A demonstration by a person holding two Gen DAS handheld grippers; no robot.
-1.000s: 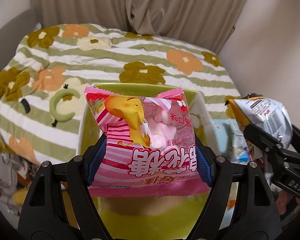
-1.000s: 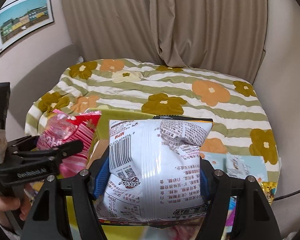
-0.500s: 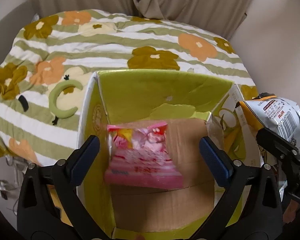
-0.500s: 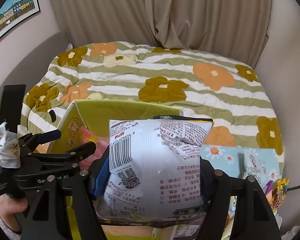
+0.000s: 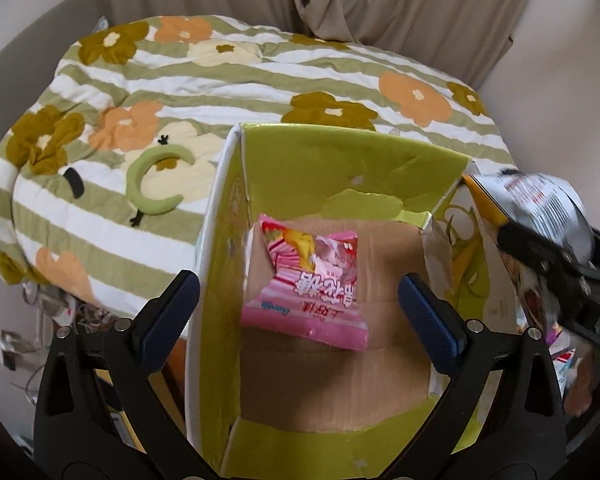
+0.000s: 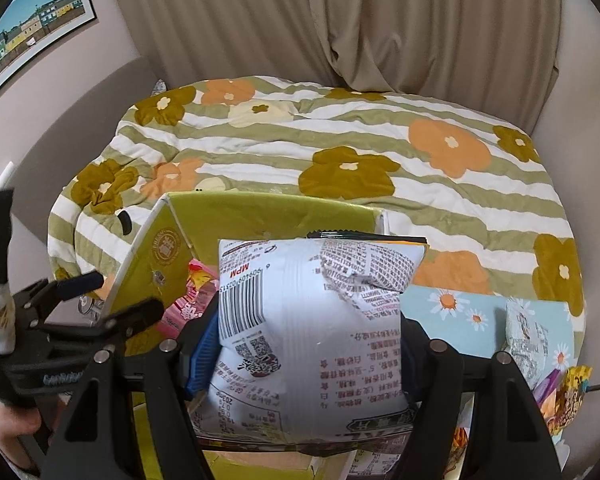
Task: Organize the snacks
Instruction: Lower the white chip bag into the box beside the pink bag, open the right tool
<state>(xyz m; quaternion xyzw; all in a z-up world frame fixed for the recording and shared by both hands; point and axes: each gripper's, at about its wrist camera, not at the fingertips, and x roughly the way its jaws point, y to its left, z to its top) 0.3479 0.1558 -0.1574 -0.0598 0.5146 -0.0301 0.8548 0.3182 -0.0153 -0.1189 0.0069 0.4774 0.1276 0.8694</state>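
with the left gripper [image 5: 298, 308] spread wide and empty above the pink bag [image 5: 306, 286] lying in the green box [image 5: 340, 168], the right gripper [image 6: 302, 354], clenched on the white bag [image 6: 312, 320], should probably clear the box wall and let go low beside the pink one.

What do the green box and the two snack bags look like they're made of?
Green box: looks like cardboard, glossy green print torn away to bare brown board on the floor. Pink bag: thin plastic film, glossy, with crimped edges and glare. White bag in the right gripper: crinkled film, possibly foil-lined; it creases sharply where squeezed.
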